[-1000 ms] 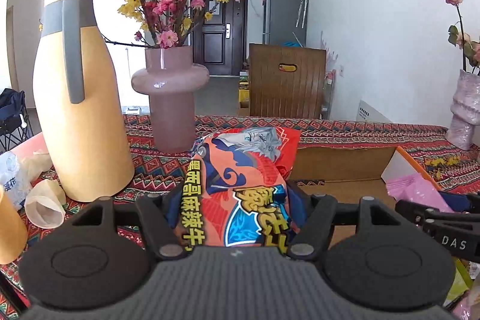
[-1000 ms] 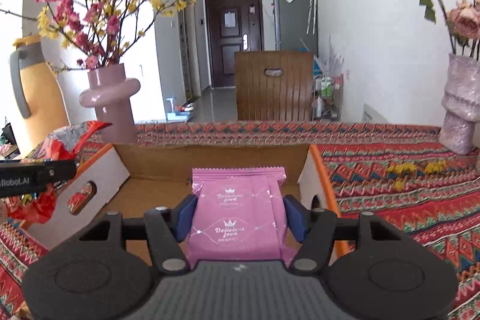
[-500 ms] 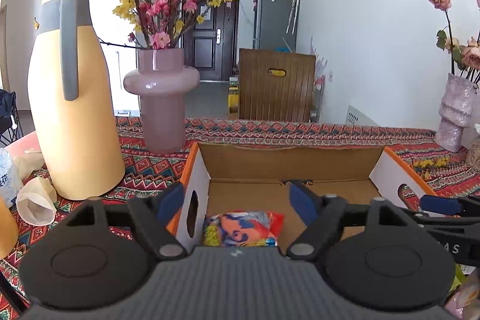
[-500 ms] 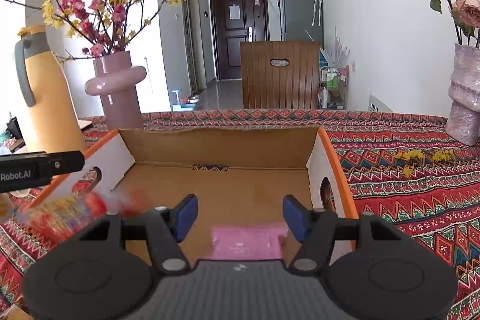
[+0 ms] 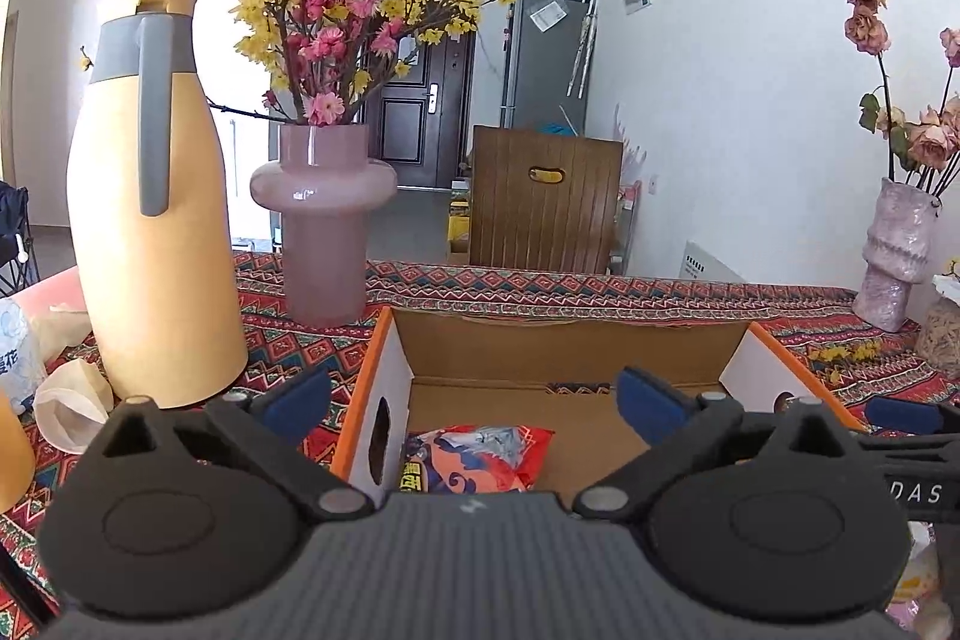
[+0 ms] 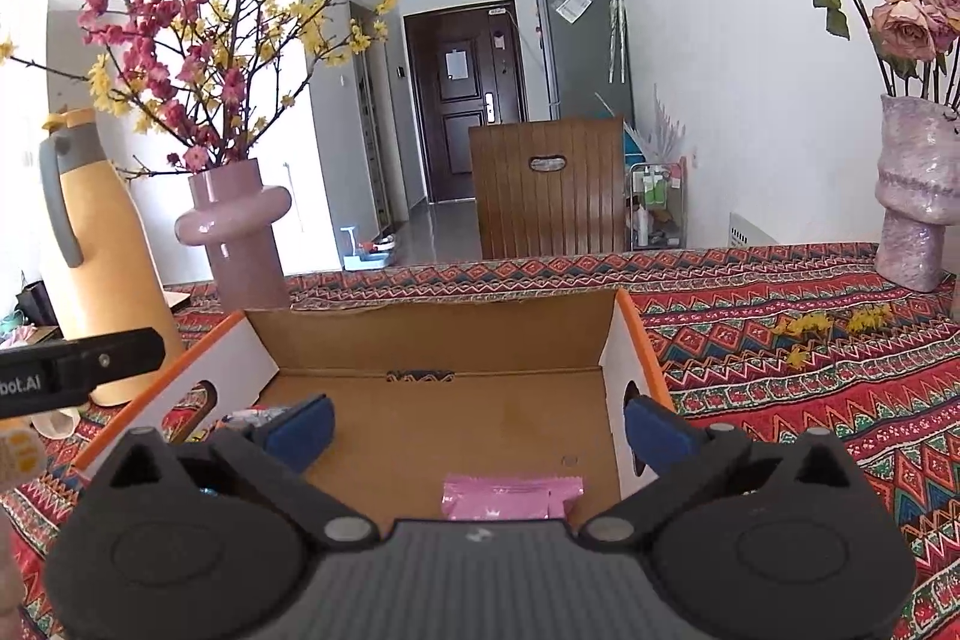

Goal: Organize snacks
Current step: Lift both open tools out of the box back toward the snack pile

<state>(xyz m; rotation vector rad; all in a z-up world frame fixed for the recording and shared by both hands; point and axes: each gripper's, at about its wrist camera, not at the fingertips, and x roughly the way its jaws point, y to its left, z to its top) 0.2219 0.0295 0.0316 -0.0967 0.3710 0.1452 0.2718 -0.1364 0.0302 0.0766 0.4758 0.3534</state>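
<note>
We see both tongs, left tongs (image 5: 474, 394) and right tongs (image 6: 477, 424), opening wide and empty above the cardboard box (image 6: 438, 334); inside it lie the orange snack packet (image 5: 474, 454), bearing unreadable yellow characters, and the pink snack packet (image 6: 510, 499).

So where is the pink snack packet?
In the right wrist view, the pink snack packet lies flat on the floor of the cardboard box, near its right wall, just ahead of the open right tool.

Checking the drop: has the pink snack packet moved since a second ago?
Yes. The pink snack packet has left the opening right tongs and dropped down onto the cardboard box floor, near its right wall.
</note>
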